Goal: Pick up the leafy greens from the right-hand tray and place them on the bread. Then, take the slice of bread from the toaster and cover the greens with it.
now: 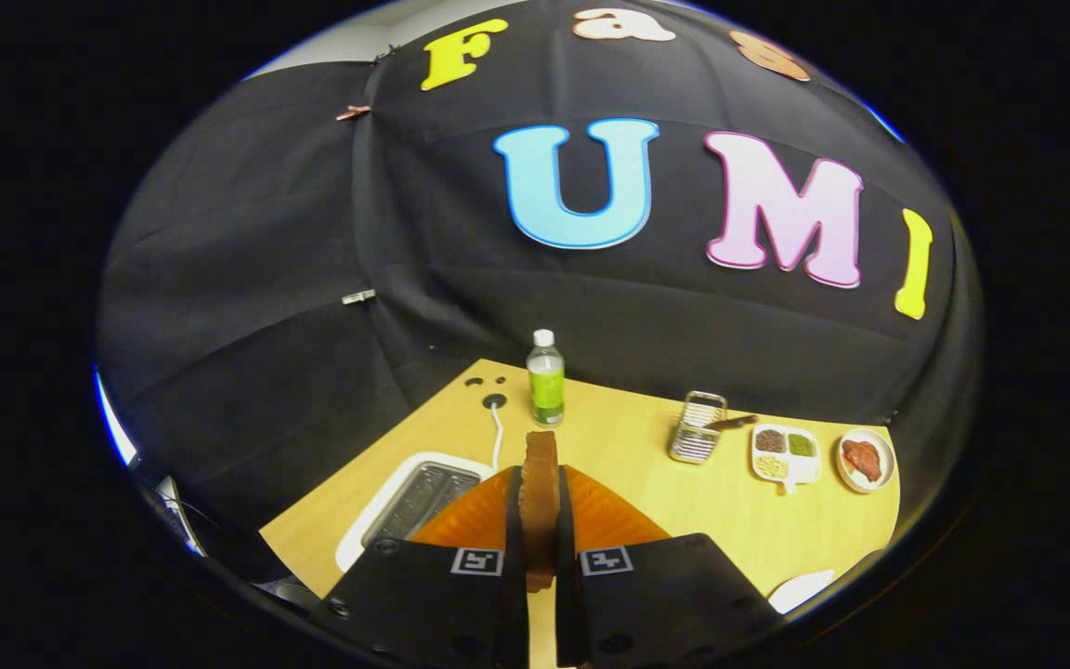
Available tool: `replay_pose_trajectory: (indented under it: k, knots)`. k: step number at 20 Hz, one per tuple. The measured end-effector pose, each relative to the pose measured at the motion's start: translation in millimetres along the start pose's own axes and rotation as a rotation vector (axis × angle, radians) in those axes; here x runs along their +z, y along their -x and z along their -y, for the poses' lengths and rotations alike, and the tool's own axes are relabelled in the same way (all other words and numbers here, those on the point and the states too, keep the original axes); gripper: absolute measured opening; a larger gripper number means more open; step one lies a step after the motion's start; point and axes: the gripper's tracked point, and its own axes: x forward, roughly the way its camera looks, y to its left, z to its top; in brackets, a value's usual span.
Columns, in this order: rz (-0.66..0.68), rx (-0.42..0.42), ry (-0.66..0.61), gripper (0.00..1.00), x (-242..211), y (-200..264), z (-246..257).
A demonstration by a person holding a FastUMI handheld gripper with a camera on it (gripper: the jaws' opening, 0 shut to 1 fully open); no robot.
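Black cloth walls the booth behind your wooden surface (684, 502). Your tongs (540, 520) are nearly closed, both fingers pressing the slice of bread (541, 483), which stands on edge between them with its top poking past the fingertips. To the left of the fingers sits the toaster (414, 506), its near end hidden behind the tongs; a white cable (497, 437) runs from it toward the wall. A bottle (545, 379) stands beyond the bread. Farther right lie a metal rack (697, 429), a divided tray (784, 453) with small heaps you can hardly make out, one of them green, and a plate (866, 459) with something reddish. A white rim (800, 590) is cut off at the near right.
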Motion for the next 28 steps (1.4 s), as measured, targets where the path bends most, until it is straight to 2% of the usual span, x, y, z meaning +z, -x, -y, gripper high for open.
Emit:
replay_pose_trajectory:
  k: [6,16,18,24,26,28]
  knots:
    - [-0.100,-0.052,-0.131,0.16,-59.6,19.4,68.2]
    - [-0.252,-0.006,-0.301,0.16,-157.3,6.6,98.8]
    - [-0.262,0.001,-0.314,0.17,-170.5,2.2,102.6]
    - [-0.277,-0.046,-0.303,0.22,-196.7,6.3,133.8]
    - [-0.298,-0.081,-0.278,0.29,-207.5,8.8,148.7]
    - [-0.302,-0.102,-0.238,0.48,-214.5,11.4,163.5]
